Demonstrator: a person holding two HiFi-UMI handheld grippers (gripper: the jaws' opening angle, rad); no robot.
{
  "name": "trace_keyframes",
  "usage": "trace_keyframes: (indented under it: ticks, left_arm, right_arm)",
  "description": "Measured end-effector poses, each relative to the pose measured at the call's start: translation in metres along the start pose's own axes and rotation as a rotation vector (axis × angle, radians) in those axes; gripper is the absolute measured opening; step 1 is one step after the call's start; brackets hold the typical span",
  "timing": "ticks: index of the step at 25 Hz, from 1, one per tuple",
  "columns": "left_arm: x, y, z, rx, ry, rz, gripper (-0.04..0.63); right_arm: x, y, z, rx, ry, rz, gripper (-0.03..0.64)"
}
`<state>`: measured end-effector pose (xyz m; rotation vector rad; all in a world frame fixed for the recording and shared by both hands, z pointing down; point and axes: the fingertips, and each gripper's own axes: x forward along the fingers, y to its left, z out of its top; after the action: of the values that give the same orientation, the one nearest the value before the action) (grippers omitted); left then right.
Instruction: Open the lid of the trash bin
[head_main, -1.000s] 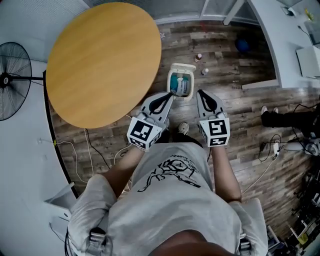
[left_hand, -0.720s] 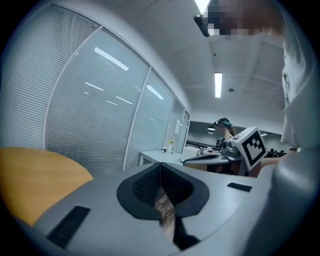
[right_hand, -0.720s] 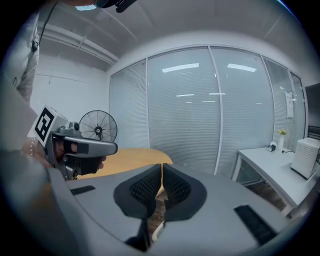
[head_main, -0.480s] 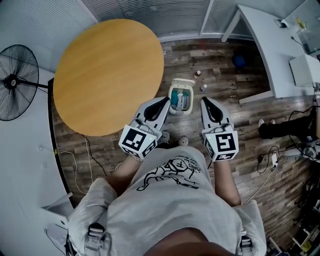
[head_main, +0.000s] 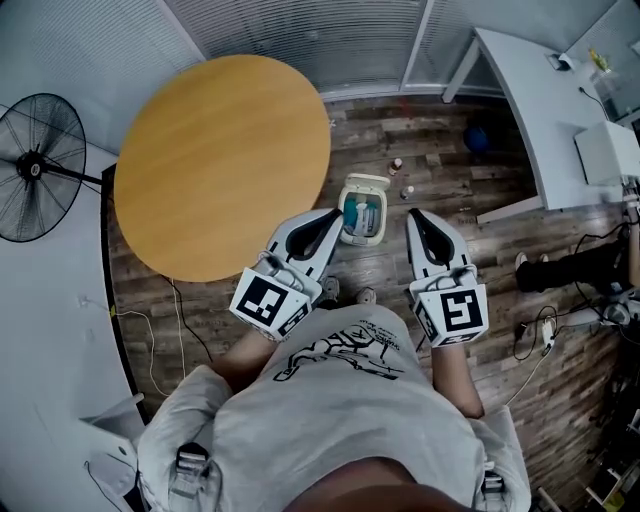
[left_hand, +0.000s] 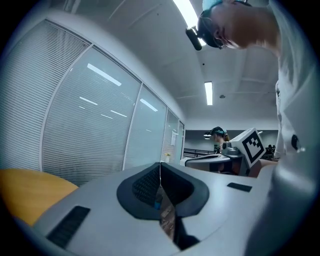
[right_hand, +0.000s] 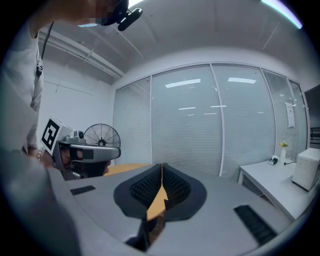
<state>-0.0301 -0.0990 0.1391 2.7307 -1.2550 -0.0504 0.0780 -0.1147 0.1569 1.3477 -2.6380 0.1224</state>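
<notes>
The small white trash bin (head_main: 383, 214) stands on the wooden floor just right of the round table. Its lid (head_main: 366, 183) is tipped back, and blue-green contents show inside. My left gripper (head_main: 334, 216) hovers well above the floor, its tip over the bin's left edge in the head view, jaws shut on nothing. My right gripper (head_main: 414, 216) is to the right of the bin, also shut and empty. In the left gripper view the left gripper (left_hand: 160, 168) points level at windows; in the right gripper view the right gripper (right_hand: 161, 168) faces blinds and the table.
A round wooden table (head_main: 220, 160) fills the left side, with a standing fan (head_main: 40, 165) beyond it. A white desk (head_main: 530, 100) runs along the right. Two small bottles (head_main: 397, 163) and a blue ball (head_main: 478, 137) lie behind the bin. Cables (head_main: 540, 330) trail at right.
Both grippers have risen away from the bin, staying shut. The bin now looks smaller and farther below, with its lid still tipped back.
</notes>
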Motion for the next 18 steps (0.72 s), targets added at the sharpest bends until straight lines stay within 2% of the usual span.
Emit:
trace_keyframes:
  ticks: [8,12,18]
  left_arm:
    - [-0.003,-0.005,0.023,0.025,-0.015,-0.001,0.020]
    - [0.000,-0.009,0.035,0.044,-0.047,-0.009,0.020]
    - [0.002,-0.013,0.038,0.047,-0.051,-0.024,0.020]
  right_arm:
    - [-0.012,0.001,0.033,-0.029,-0.052,0.022,0.006]
    - [-0.018,-0.002,0.037,-0.029,-0.060,0.020,0.006]
    - [-0.021,-0.001,0.040,-0.043,-0.062,0.028,0.006]
